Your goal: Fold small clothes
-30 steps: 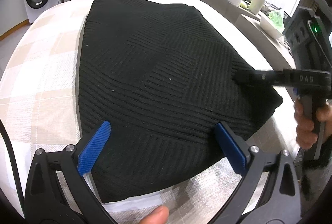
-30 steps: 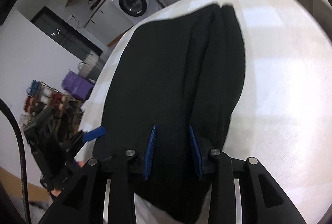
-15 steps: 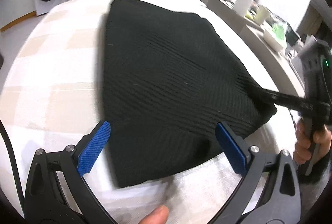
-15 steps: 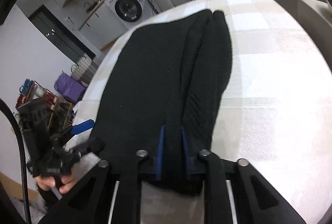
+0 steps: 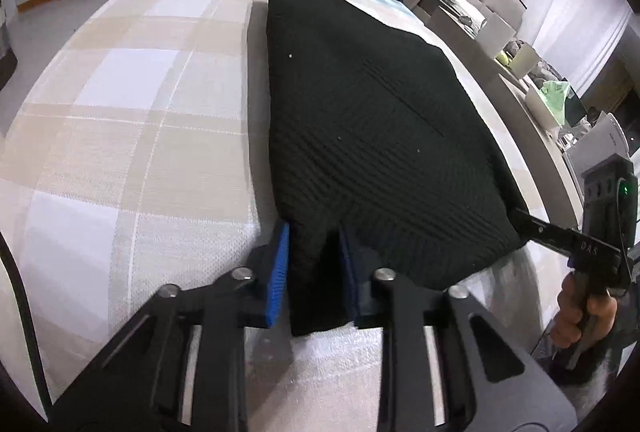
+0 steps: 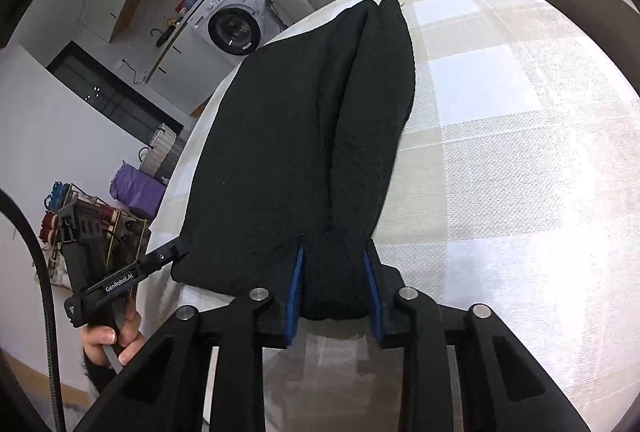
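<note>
A black knitted garment (image 5: pixel 372 136) lies flat on a checked tablecloth (image 5: pixel 132 120). The left gripper (image 5: pixel 314 272) has just been closing and its 2 blue pads now pinch the near left corner. The right gripper (image 6: pixel 332 292), narrowing too, clamps the bunched near right corner.

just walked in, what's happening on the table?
A person holds a two-finger gripper in each hand. The left gripper, jaws just closed, pinches one near corner of the black ribbed knit garment; the right gripper grips the other. The garment lies flat on the beige checked tablecloth, the fold not yet made.
</note>
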Motion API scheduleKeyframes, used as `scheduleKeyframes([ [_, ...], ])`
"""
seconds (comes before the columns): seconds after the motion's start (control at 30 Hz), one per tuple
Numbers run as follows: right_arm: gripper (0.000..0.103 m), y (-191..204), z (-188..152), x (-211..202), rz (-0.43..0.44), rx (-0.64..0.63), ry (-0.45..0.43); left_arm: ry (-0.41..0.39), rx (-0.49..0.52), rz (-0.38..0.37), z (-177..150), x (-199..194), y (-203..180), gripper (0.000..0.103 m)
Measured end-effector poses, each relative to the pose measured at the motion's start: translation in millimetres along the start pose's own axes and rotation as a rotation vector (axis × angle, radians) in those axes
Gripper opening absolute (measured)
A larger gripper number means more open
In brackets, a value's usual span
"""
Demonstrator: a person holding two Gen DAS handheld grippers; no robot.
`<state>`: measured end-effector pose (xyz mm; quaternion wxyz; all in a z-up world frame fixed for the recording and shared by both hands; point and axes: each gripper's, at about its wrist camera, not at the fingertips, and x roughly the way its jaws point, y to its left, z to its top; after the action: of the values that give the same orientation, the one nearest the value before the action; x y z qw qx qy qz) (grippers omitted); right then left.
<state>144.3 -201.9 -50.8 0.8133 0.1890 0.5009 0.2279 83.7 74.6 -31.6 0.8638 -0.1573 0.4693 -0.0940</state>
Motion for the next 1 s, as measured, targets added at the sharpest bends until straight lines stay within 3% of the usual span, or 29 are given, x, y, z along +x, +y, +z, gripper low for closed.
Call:
scheduleKeyframes([
  [0.13,0.021,3.9,-0.3,0.8,0.001,0.004,-0.007,-0.002,-0.002,0.000,8.9,6.2,1.1,0.016],
  [0.53,0.021,16.7,35.9,24.4,-0.109,-0.015,-0.066,-0.026,0.038,0.076,57.2,38.6,-11.0,0.016],
  [0.67,0.027,23.3,30.1,17.6,-0.145,-0.062,-0.082,-0.039,0.025,0.082,62.2,40.5,-9.8,0.018],
  [0.73,0.044,26.7,27.5,9.3,-0.169,-0.085,-0.112,-0.065,0.039,0.107,61.4,35.4,-11.2,0.026],
  [0.8,0.056,29.0,26.5,1.2,-0.179,-0.115,-0.156,-0.094,0.057,0.133,57.6,27.2,-14.2,0.046],
  [0.9,0.088,38.5,19.2,-14.4,-0.193,-0.172,-0.213,-0.152,0.080,0.171,49.9,9.7,-21.4,0.076],
  [0.93,0.100,41.5,16.4,-18.7,-0.197,-0.188,-0.229,-0.177,0.089,0.174,46.9,3.8,-23.8,0.079],
  [1.0,0.103,47.7,8.3,-27.5,-0.193,-0.229,-0.272,-0.230,0.117,0.163,38.5,-8.3,-29.3,0.086],
])
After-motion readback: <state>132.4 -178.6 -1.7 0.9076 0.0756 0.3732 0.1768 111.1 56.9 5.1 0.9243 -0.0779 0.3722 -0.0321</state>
